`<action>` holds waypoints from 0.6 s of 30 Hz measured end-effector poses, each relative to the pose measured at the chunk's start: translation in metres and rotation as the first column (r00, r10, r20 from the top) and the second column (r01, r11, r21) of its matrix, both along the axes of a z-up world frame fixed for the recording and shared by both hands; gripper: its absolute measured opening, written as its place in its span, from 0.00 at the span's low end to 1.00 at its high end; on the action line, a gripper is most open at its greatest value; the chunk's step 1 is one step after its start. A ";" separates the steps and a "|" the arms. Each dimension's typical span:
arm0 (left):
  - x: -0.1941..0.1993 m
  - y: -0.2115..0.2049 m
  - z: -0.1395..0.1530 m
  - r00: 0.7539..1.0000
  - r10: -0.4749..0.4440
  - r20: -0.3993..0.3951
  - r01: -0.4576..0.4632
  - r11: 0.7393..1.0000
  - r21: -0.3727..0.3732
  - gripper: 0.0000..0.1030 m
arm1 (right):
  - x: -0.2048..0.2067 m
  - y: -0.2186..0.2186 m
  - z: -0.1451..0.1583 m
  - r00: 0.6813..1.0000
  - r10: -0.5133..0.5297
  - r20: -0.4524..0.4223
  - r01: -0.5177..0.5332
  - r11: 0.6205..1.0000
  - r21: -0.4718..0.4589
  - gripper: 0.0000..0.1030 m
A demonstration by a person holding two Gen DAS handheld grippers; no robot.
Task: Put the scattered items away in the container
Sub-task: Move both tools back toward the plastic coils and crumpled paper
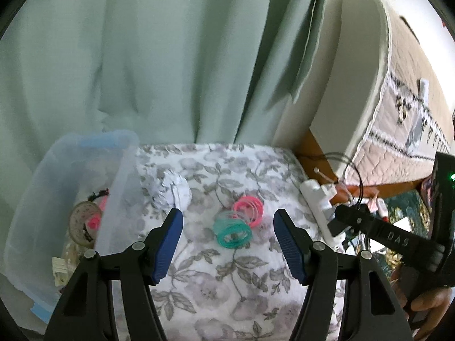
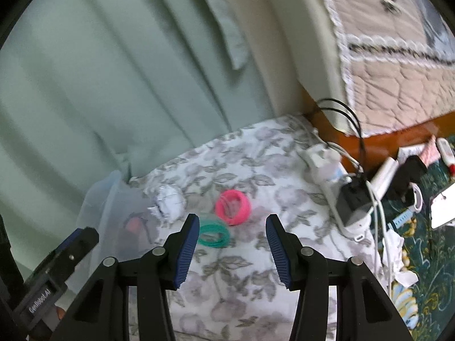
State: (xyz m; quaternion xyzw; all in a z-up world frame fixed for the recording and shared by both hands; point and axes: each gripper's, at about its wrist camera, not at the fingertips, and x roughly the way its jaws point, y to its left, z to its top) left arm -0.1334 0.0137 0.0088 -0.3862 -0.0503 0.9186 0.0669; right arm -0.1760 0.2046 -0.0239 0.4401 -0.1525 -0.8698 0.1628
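A teal coil ring [image 1: 232, 231] [image 2: 213, 236] and a pink coil ring [image 1: 248, 209] [image 2: 233, 207] lie touching on the floral cloth [image 1: 227, 284]. A crumpled white paper ball [image 1: 172, 191] [image 2: 167, 201] sits beside the clear plastic container [image 1: 122, 170] [image 2: 113, 199] on the left. Inside the container are a tape roll [image 1: 84, 221] and something pink. My left gripper [image 1: 228, 213] hangs open above the cloth, just short of the teal ring. My right gripper [image 2: 232, 218] is open too, above and just short of the two rings. Neither holds anything.
A white power strip [image 2: 341, 199] with a black adapter and cables lies along the cloth's right edge. Beyond it are small clutter on a patterned rug [image 2: 426, 255] and a quilted bed [image 2: 398, 71]. A green curtain [image 1: 142, 56] hangs behind.
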 end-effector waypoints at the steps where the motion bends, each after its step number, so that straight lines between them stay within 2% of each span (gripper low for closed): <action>1: -0.002 0.002 -0.005 1.000 -0.010 0.011 0.010 1.000 -0.002 0.66 | -0.002 0.001 -0.003 1.000 -0.001 0.008 0.001 1.000 0.002 0.51; 12: -0.030 0.026 -0.066 0.990 -0.072 0.122 0.084 0.992 -0.094 0.66 | -0.023 -0.005 -0.045 0.994 0.025 0.106 -0.028 0.999 0.031 0.51; 18: -0.050 0.038 -0.101 0.985 -0.073 0.157 0.097 0.984 -0.152 0.58 | -0.038 -0.016 -0.069 0.986 0.042 0.161 -0.052 0.997 0.059 0.51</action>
